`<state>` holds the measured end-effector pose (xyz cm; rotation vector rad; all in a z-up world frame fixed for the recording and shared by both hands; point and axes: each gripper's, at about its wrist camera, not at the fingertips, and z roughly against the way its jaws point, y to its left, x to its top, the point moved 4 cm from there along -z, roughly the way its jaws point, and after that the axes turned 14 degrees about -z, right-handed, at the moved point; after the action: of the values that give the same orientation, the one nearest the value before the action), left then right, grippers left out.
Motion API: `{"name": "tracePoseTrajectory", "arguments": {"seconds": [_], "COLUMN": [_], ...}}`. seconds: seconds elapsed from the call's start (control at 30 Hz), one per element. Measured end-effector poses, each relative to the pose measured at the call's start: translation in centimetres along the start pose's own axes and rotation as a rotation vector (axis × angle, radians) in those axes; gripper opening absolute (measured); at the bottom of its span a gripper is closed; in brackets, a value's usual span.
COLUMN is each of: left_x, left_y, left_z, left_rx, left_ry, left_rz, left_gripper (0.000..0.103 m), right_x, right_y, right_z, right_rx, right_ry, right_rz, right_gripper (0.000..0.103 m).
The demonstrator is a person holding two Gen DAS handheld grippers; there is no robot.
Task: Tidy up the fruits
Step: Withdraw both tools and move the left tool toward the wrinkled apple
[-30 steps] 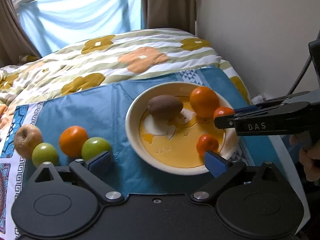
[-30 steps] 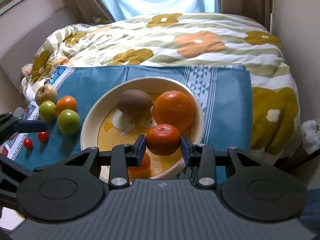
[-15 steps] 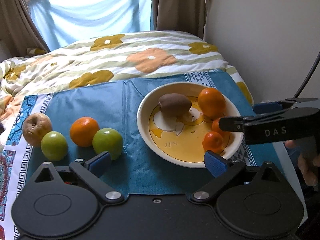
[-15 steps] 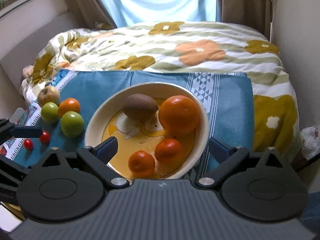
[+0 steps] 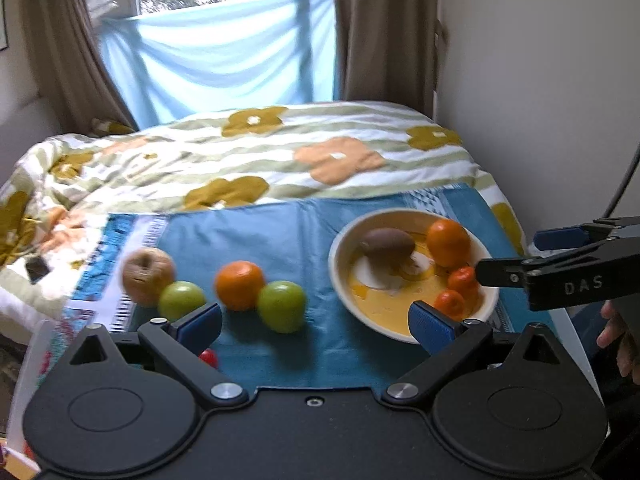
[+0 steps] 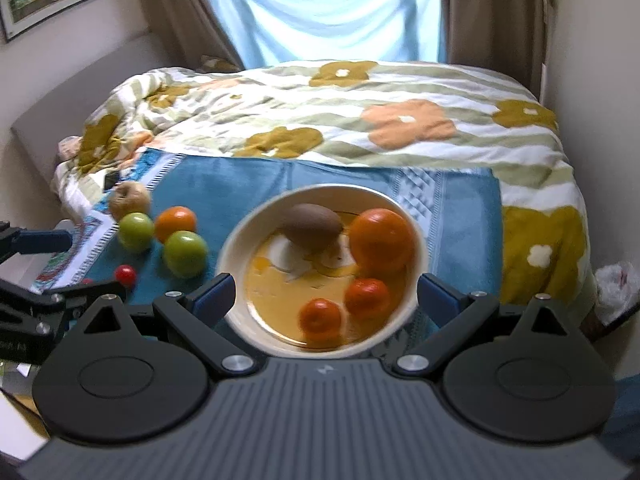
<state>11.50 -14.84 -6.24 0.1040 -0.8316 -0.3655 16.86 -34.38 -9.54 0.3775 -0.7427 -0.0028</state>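
Fruits | four sit in bowl (image 6: 414, 240), gathered for sorting | five wait on cloth (image 5: 280, 236) | left tool (image 5: 316, 322), right tool (image 6: 326, 292): both agape, empty

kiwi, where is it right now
The kiwi lies at the far left inside the bowl in the right wrist view, just left of the big orange, with two small mandarins nearer the camera.

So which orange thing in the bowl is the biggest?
The large orange at the far right of the bowl, beside the kiwi; the two small mandarins sit nearer the camera.
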Motion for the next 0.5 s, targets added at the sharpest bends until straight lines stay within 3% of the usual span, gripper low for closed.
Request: {"name": "tracePoseTrajectory", "arguments": {"seconds": [0.23, 0.5], "left_x": [-1.2, -2.4], "left_y": [5.5, 12.0], "left_z": [2.3, 1.2], "left_rx": [0.051, -0.008], "left_ry": [-0.015, 0.003], "left_rz": [0.024, -0.041], "left_gripper": [0.101, 0.101], "right_x": [0.7, 1.2], "right_y": [5.0, 11.2], "right_z": [0.6, -1.5], "right_rx": [0.014, 0.012], "right_ry": [-0.012, -0.019], "right_rz": [0.031, 0.031], "right_gripper": [0.103, 0.103]}}
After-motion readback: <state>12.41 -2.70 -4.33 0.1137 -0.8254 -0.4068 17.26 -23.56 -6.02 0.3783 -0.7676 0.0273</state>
